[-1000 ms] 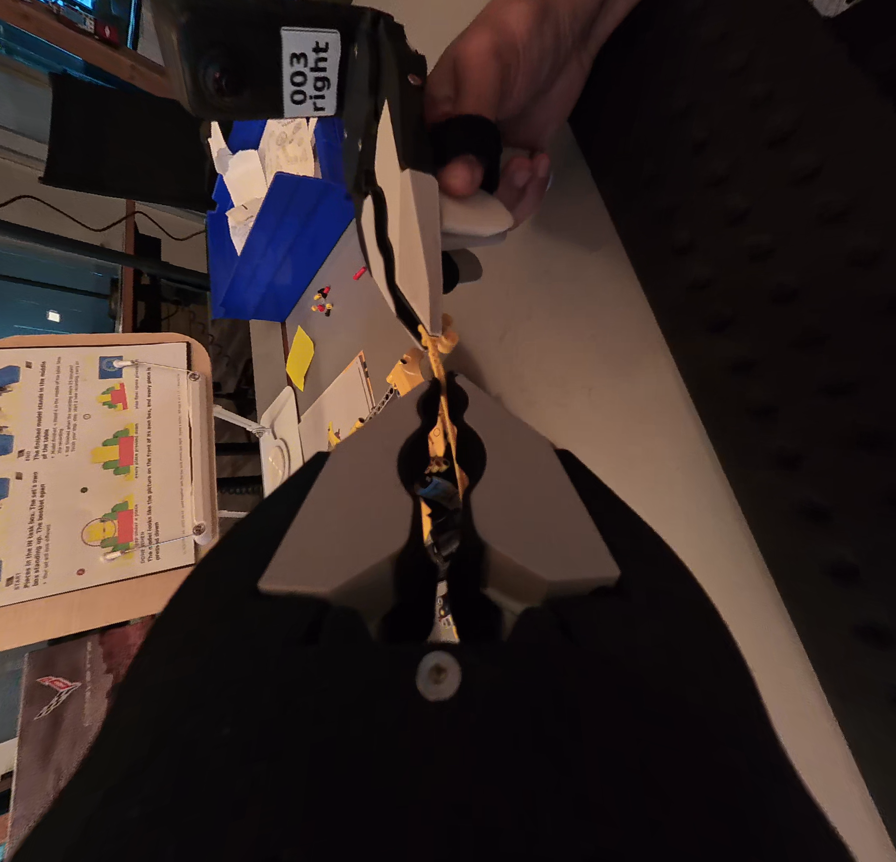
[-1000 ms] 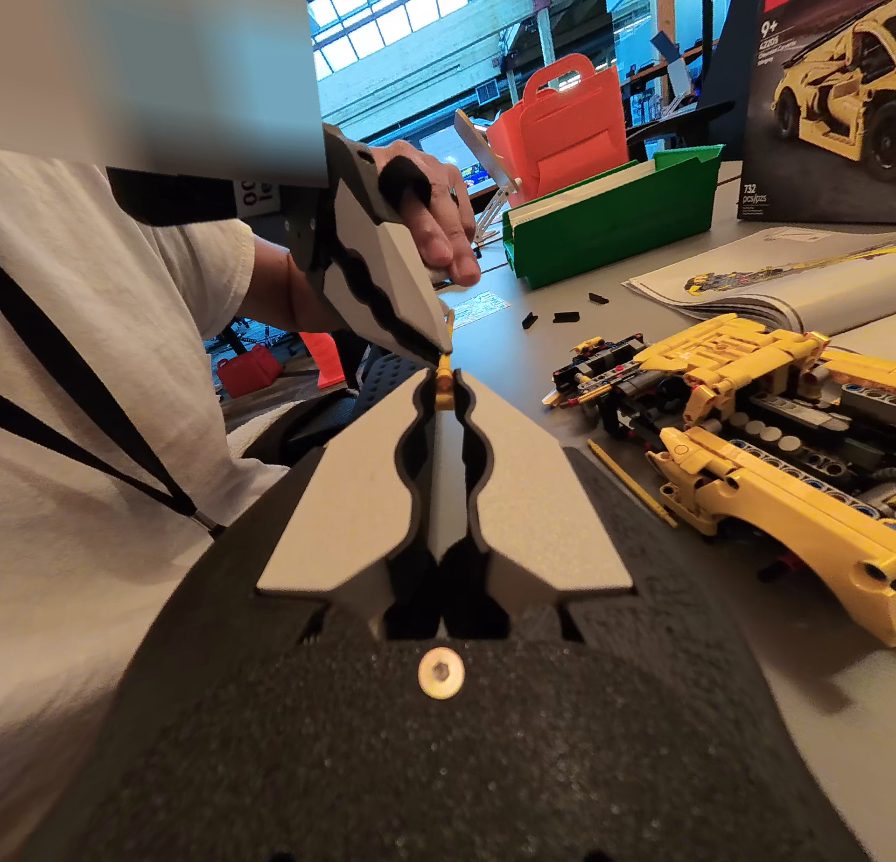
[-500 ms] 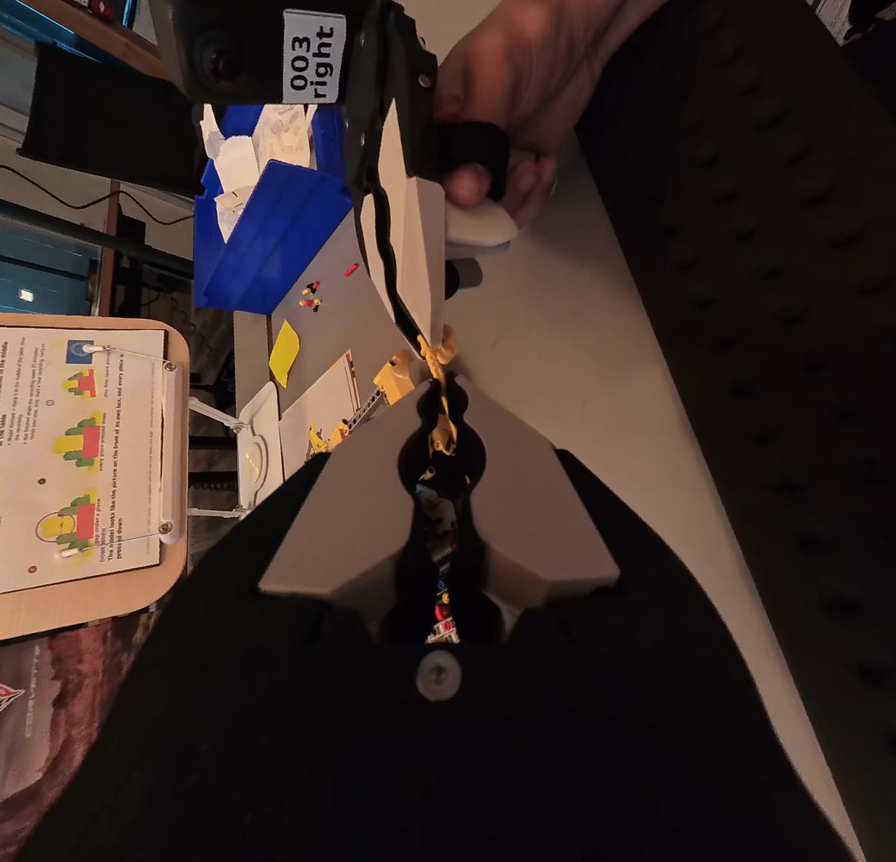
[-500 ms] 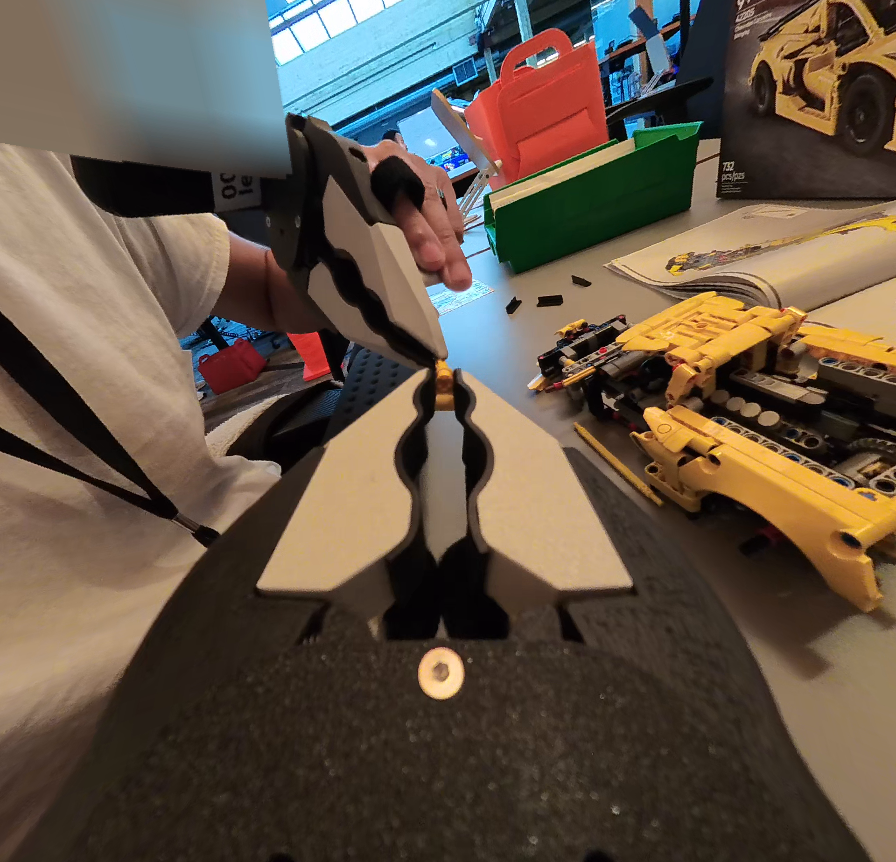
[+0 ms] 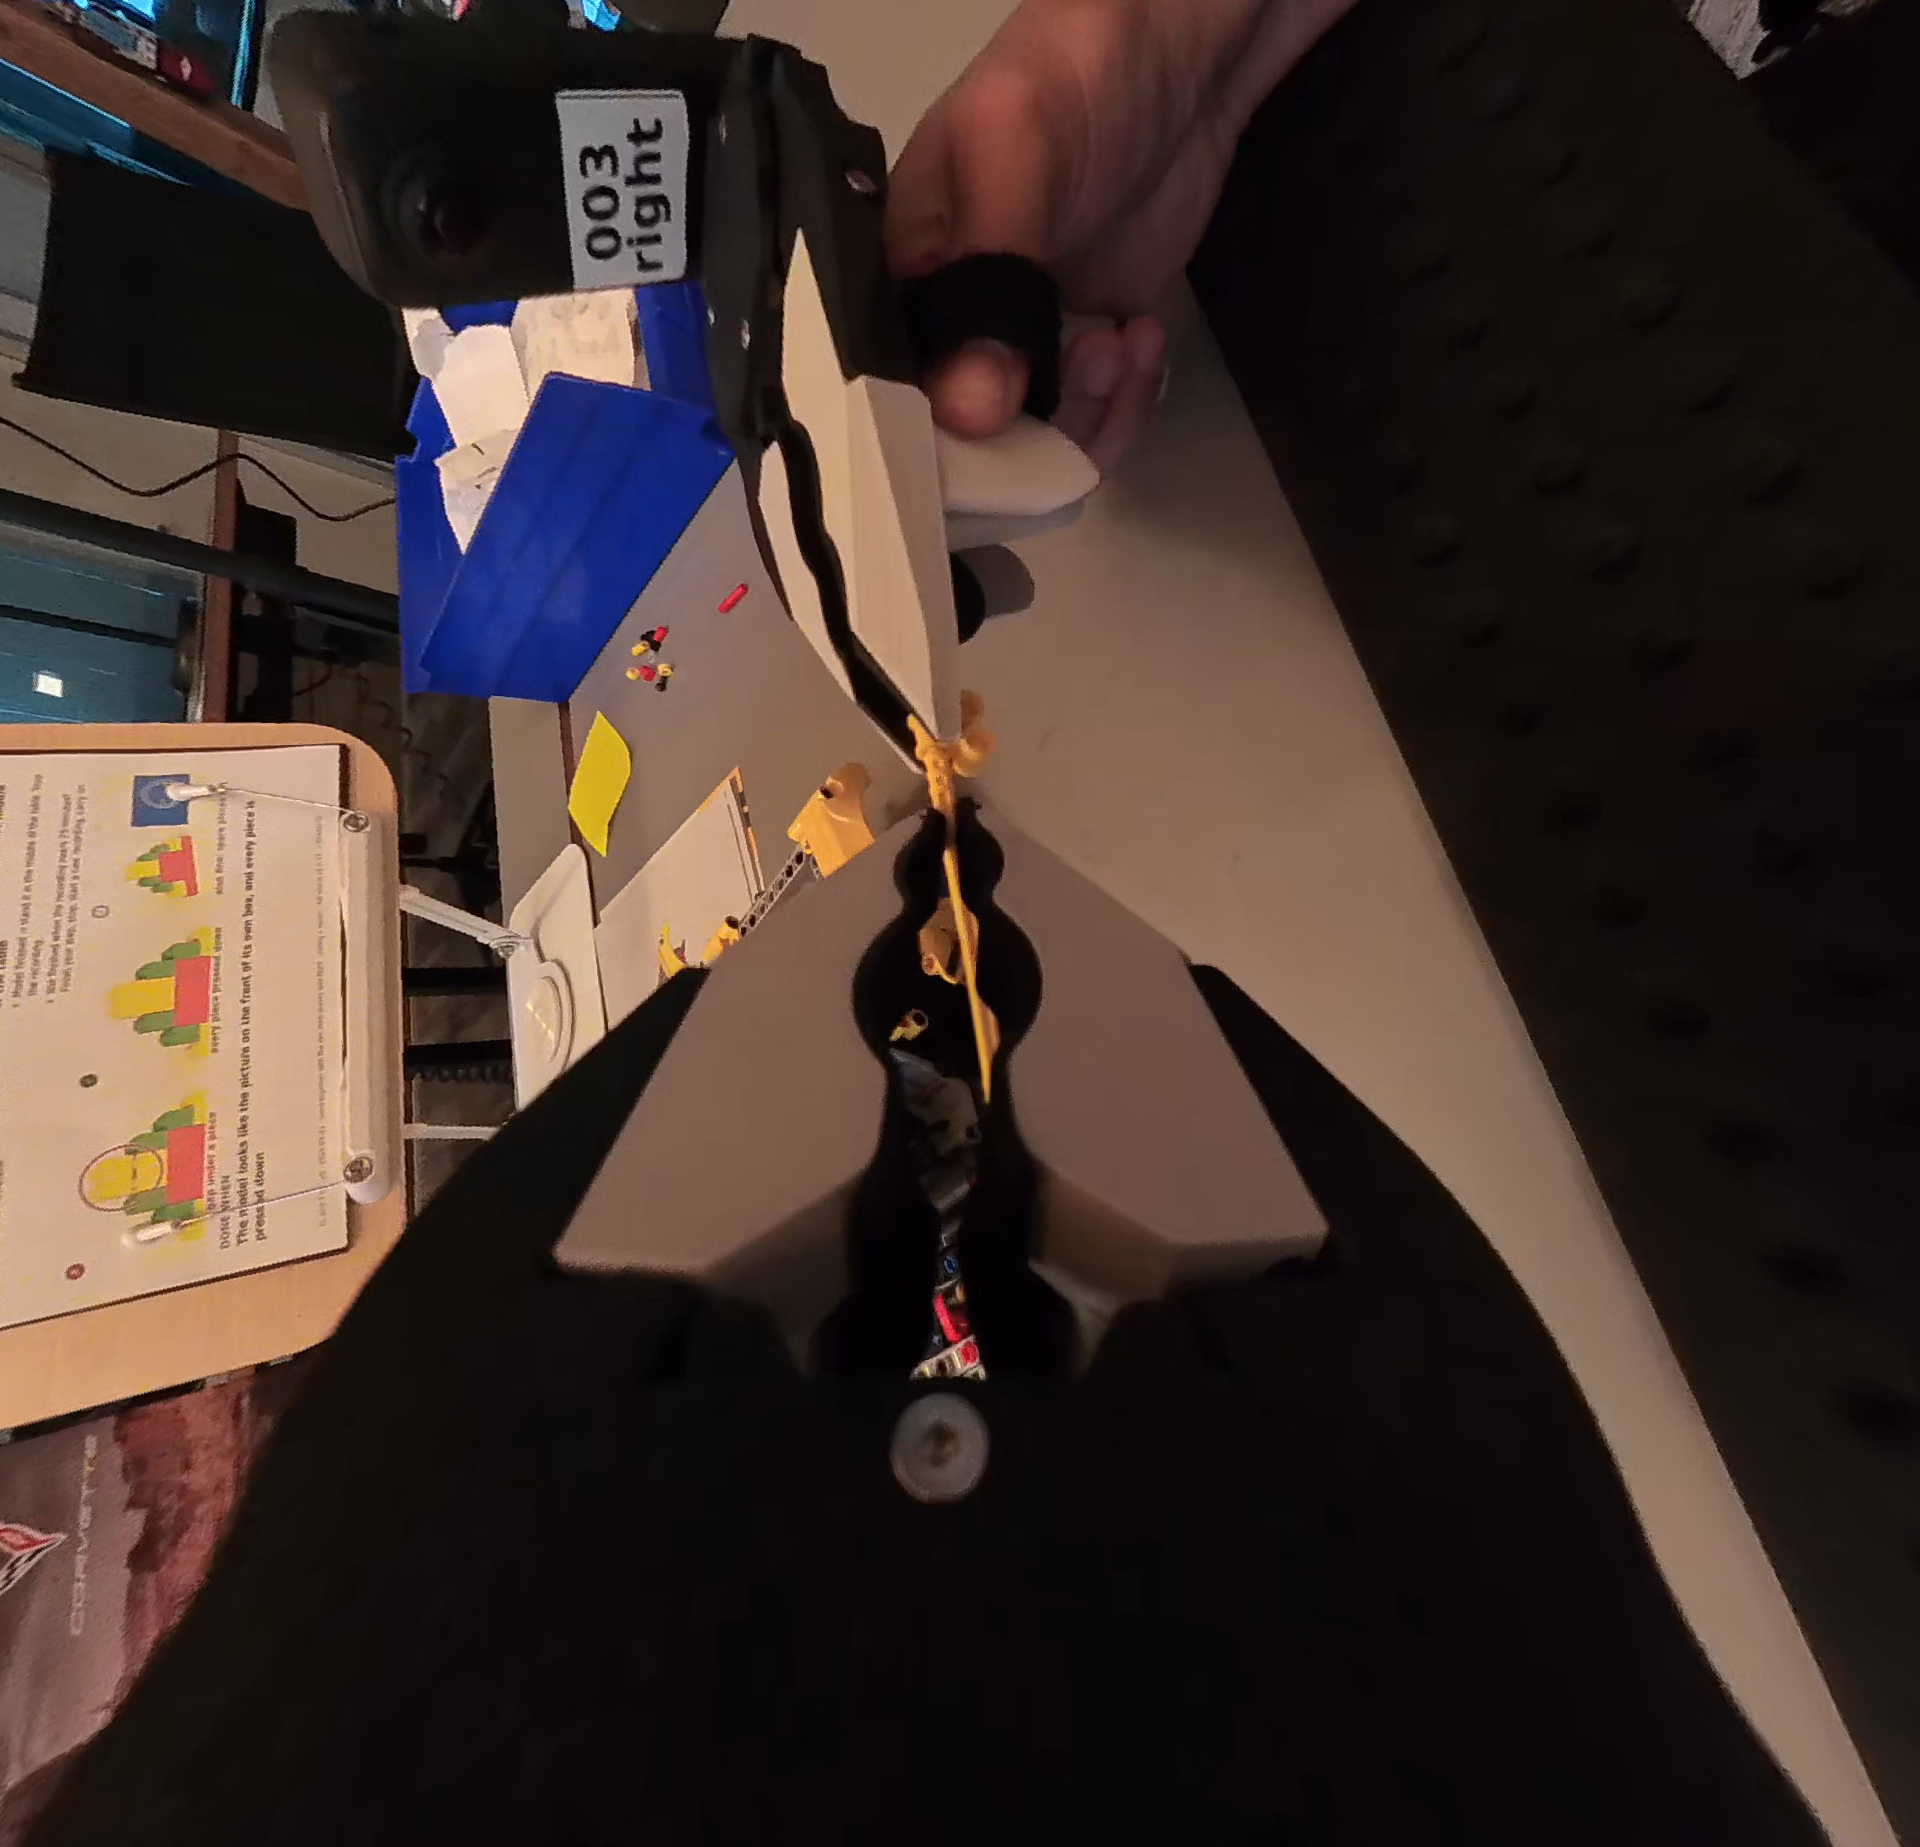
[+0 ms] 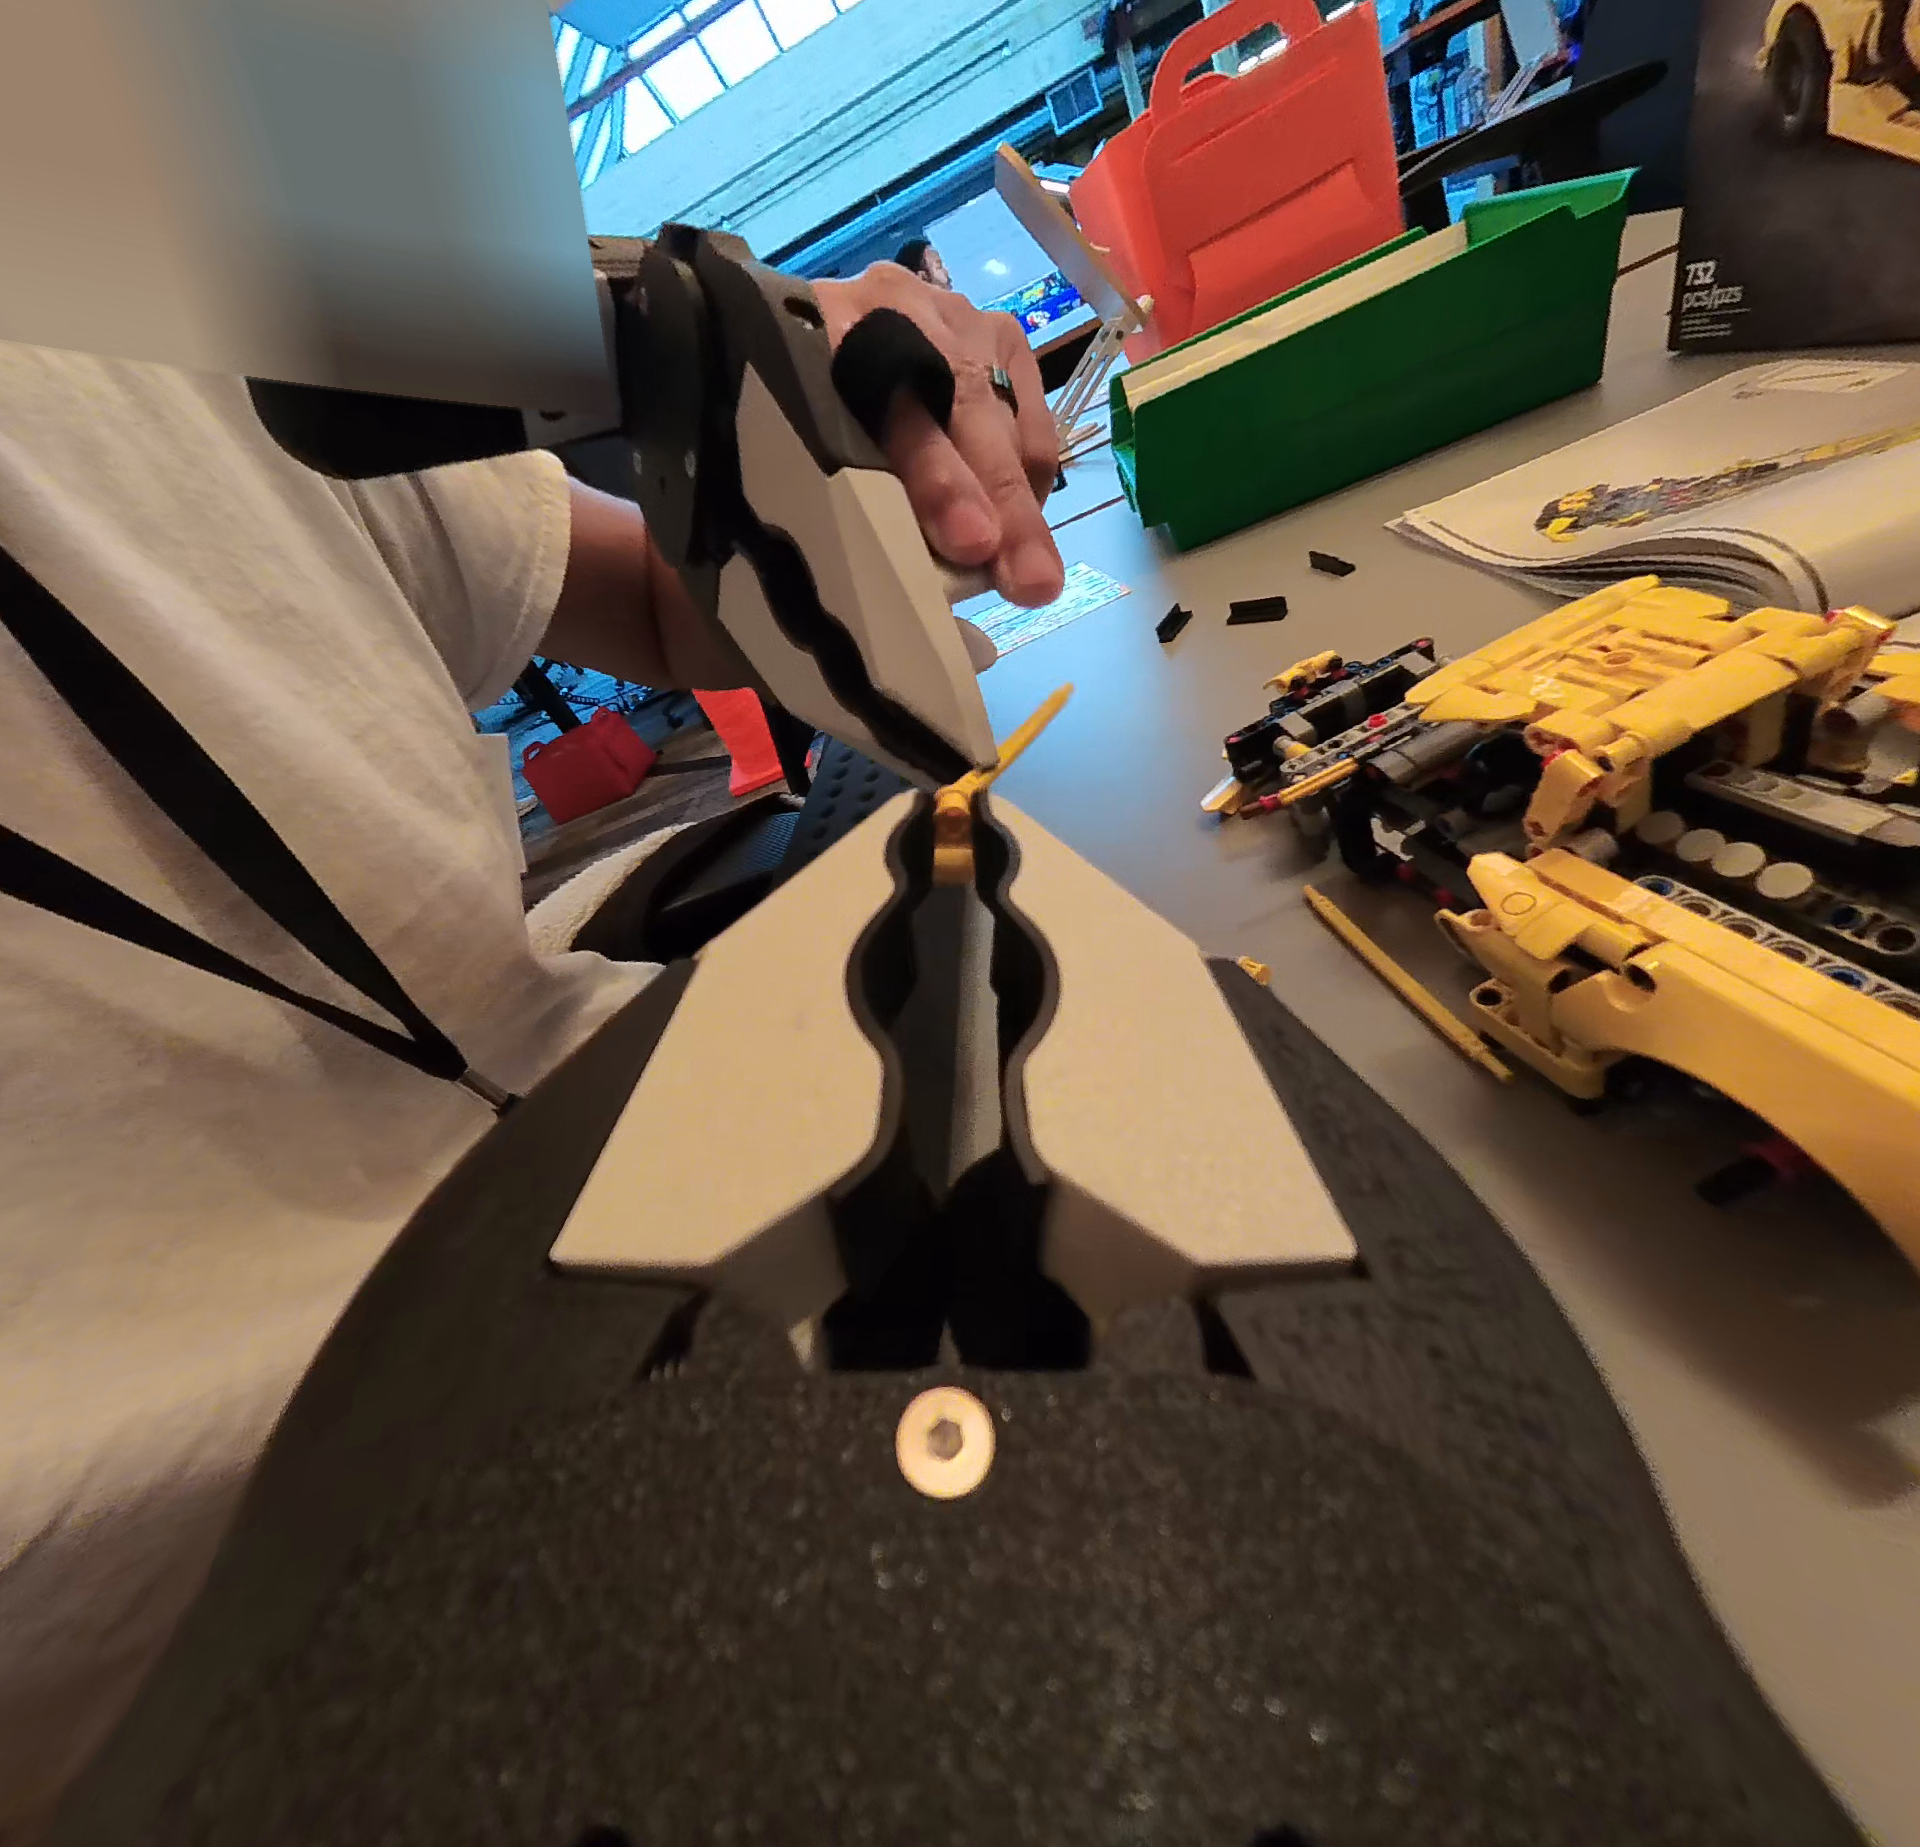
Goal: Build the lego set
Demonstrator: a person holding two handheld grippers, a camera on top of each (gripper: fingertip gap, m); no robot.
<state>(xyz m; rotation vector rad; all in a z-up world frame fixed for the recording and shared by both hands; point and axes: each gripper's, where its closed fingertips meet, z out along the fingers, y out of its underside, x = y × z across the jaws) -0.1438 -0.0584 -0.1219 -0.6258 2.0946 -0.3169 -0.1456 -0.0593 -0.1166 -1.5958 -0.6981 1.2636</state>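
A white sticker (image 5: pixel 623 189) with black print sits on the black camera housing of the right gripper (image 6: pixel 951 821), and a printed sheet (image 5: pixel 171 1028) with coloured diagrams is clipped to a wooden board. A dark box (image 6: pixel 1813 135) pictures a yellow car, and an open booklet (image 6: pixel 1683 519) lies on the smooth grey table (image 6: pixel 1122 758). Both tools have matte grey wedge fingers with wavy black inner edges on grainy black bodies. The right gripper is pressed together on a small yellow connector (image 6: pixel 951 829). The left gripper (image 5: pixel 948 810) pinches a thin yellow rod (image 6: pixel 1023 732) at its very tips, and the rod's end meets the connector. The half-built yellow car (image 6: pixel 1621 821), knobbly with studs and holes, rests on the table to the right, a loose yellow stick (image 6: pixel 1408 982) just beside it.
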